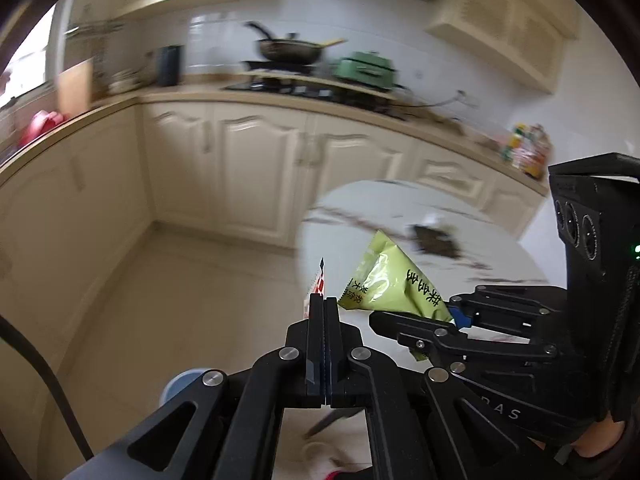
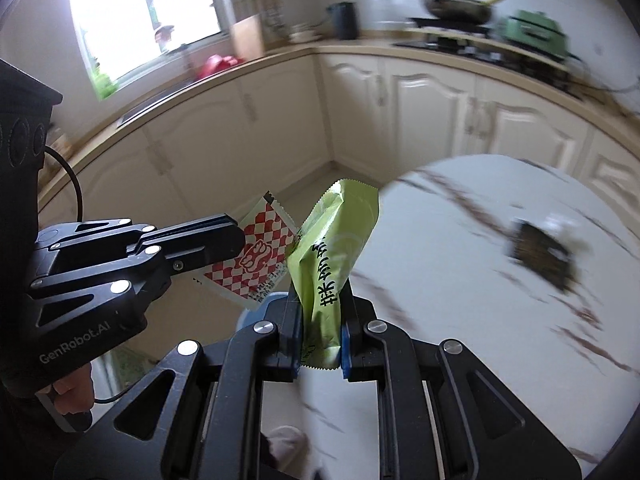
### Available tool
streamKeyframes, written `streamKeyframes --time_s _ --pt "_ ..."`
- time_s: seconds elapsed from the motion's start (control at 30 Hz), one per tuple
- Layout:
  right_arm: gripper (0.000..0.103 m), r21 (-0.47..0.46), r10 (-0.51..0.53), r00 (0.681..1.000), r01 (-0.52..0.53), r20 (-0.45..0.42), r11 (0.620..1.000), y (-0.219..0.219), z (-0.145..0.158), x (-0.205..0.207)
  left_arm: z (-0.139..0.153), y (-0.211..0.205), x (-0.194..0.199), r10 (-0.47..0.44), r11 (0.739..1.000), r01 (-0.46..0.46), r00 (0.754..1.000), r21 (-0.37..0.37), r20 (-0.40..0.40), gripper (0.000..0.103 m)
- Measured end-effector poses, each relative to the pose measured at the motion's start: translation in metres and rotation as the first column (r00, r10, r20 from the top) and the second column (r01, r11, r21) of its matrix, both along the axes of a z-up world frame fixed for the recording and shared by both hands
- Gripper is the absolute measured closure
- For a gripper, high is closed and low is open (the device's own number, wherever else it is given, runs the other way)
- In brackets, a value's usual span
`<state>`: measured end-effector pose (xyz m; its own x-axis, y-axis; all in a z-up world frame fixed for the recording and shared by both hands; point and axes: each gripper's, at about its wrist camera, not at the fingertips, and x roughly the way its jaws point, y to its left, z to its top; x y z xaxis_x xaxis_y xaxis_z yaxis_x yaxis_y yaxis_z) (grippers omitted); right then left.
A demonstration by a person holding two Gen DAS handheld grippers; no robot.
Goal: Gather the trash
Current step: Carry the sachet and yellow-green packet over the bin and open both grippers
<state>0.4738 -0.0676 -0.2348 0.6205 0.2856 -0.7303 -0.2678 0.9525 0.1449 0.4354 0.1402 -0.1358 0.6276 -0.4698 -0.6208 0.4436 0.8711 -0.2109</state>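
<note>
My left gripper [image 1: 325,306] is shut on a red-and-white checkered wrapper [image 1: 320,285], which shows edge-on above the tips. In the right wrist view the same wrapper [image 2: 264,256] hangs flat from the left gripper [image 2: 239,237]. My right gripper [image 2: 320,316] is shut on a green snack wrapper [image 2: 336,252] that stands up between its blue pads. From the left wrist view the green wrapper [image 1: 384,280] sticks out of the right gripper [image 1: 448,318]. Both wrappers are held in the air beside the table's edge, close together.
A round white marble table [image 2: 460,340] carries a dark crumpled item [image 2: 540,254]. A pale blue round object [image 1: 180,384] sits low beneath the grippers. Cream cabinets [image 1: 256,168] run around the corner; a wok [image 1: 288,50] and a green appliance [image 1: 366,70] stand on the counter.
</note>
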Motion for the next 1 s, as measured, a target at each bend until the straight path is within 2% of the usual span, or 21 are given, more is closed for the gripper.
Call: streamKeyframes --time_s 0.17,0.3,0.43,0.57,0.73,0.83,0.93,1.0 --pt "0.089 0.014 0.092 0.994 -0.091 -0.058 0.996 0.077 -0.038 0.028 -0.046 0.077 0.006 0.111 0.994 -0.112 0.989 -0.006 -0.094 0.103" --pt "0.089 0.010 0.145 0.979 -0.145 -0.145 0.989 0.126 -0.092 0.056 -0.100 0.126 0.022 0.175 0.983 -0.183 0.962 -0.022 -0.211 0.103" --pt "0.089 0.005 0.171 0.952 -0.175 -0.253 0.985 0.156 -0.159 0.085 -0.162 0.159 0.048 0.213 0.973 -0.231 0.919 -0.015 -0.332 0.103" --pt "0.089 -0.009 0.169 0.918 -0.184 -0.358 0.983 0.168 -0.229 0.110 -0.232 0.175 0.080 0.229 0.968 -0.249 0.866 0.013 -0.444 0.103" --pt "0.089 -0.018 0.153 0.865 -0.184 -0.478 0.983 0.173 -0.317 0.138 -0.296 0.177 0.121 0.247 0.968 -0.234 0.815 0.093 -0.524 0.103" --pt "0.086 -0.011 0.154 0.838 -0.187 -0.524 0.982 0.172 -0.354 0.151 -0.331 0.182 0.146 0.262 0.964 -0.245 0.784 0.107 -0.562 0.103" --pt "0.082 -0.012 0.161 0.824 -0.200 -0.543 0.980 0.172 -0.377 0.162 -0.348 0.189 0.159 0.285 0.958 -0.255 0.769 0.135 -0.572 0.103" --pt "0.070 -0.009 0.164 0.817 -0.203 -0.553 0.979 0.169 -0.387 0.163 -0.351 0.195 0.164 0.303 0.952 -0.272 0.763 0.141 -0.571 0.095"
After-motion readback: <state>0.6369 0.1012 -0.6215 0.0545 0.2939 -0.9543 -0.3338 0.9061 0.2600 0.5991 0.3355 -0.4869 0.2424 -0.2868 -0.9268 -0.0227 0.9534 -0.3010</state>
